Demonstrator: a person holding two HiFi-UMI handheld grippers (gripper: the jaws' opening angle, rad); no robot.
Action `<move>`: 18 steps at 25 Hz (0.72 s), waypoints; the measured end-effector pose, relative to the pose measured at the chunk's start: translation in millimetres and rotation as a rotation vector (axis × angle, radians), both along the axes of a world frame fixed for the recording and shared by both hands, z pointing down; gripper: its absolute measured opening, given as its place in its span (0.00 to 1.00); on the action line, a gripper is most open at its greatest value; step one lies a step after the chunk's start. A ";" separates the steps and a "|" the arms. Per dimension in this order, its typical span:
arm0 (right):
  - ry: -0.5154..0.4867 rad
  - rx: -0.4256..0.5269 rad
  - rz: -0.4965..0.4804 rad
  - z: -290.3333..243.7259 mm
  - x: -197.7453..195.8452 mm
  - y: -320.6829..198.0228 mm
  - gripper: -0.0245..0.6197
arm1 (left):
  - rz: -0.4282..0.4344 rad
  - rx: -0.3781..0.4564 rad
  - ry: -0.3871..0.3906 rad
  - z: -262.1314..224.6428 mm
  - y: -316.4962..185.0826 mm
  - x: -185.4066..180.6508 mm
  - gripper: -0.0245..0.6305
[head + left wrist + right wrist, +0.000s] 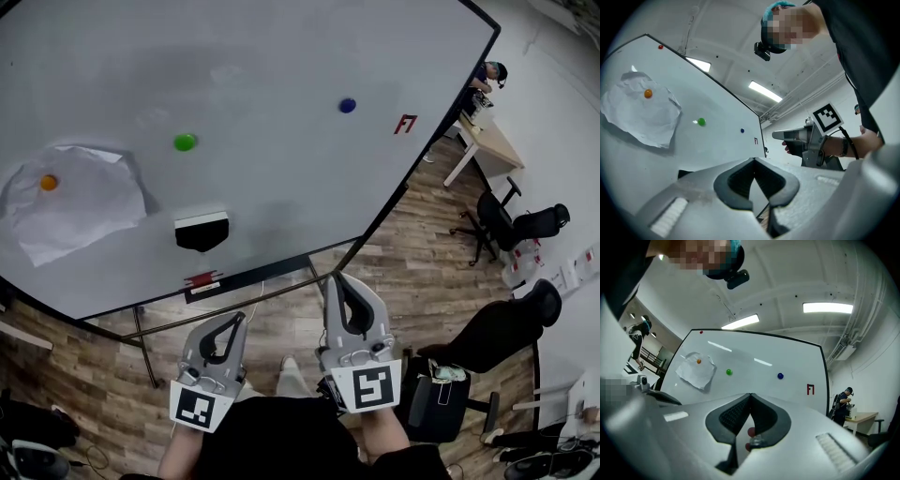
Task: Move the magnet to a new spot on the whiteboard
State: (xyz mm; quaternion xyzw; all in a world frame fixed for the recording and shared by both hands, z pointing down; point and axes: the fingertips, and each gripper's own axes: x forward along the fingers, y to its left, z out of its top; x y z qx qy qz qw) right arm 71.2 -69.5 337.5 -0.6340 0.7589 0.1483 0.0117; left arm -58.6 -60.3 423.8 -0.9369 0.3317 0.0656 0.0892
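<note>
The whiteboard (pixel 262 56) carries a green magnet (pixel 185 142), a blue magnet (pixel 347 105) and an orange magnet (pixel 49 182) that pins a crumpled paper (pixel 75 211). Both grippers hang below the board's lower edge, apart from it. My left gripper (pixel 236 319) is shut and empty, as is my right gripper (pixel 336 279). In the left gripper view its jaws (pixel 753 159) meet, with the green magnet (pixel 701 122) and blue magnet (pixel 742 131) far beyond. The right gripper (pixel 750 394) points at the board, where the green magnet (pixel 729 372) and blue magnet (pixel 780 376) show.
A black eraser (pixel 202 231) sticks to the board, and a red marker (pixel 200 279) lies on its tray. A red mark (pixel 405 123) is drawn near the right edge. Office chairs (pixel 511 223), a desk (pixel 487 141) and a person (pixel 487 75) are to the right.
</note>
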 end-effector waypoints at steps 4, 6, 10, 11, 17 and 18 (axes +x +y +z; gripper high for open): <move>-0.025 -0.015 -0.033 17.9 -14.9 13.9 0.04 | 0.020 -0.004 -0.011 6.2 7.4 -3.8 0.04; -0.042 -0.034 -0.041 29.5 -21.1 19.9 0.04 | 0.021 -0.010 -0.012 8.2 10.2 -8.8 0.04; -0.075 -0.068 -0.064 48.4 -33.3 31.8 0.04 | 0.022 -0.012 -0.025 11.9 15.5 -17.9 0.04; -0.078 -0.073 -0.070 52.2 -36.7 34.2 0.04 | 0.023 -0.014 -0.030 13.7 16.7 -19.5 0.04; -0.076 -0.085 -0.112 68.5 -59.5 46.2 0.04 | 0.023 -0.012 -0.043 21.4 23.6 -26.5 0.04; -0.077 -0.084 -0.118 70.6 -62.4 48.0 0.04 | 0.021 -0.012 -0.043 22.3 24.6 -27.6 0.04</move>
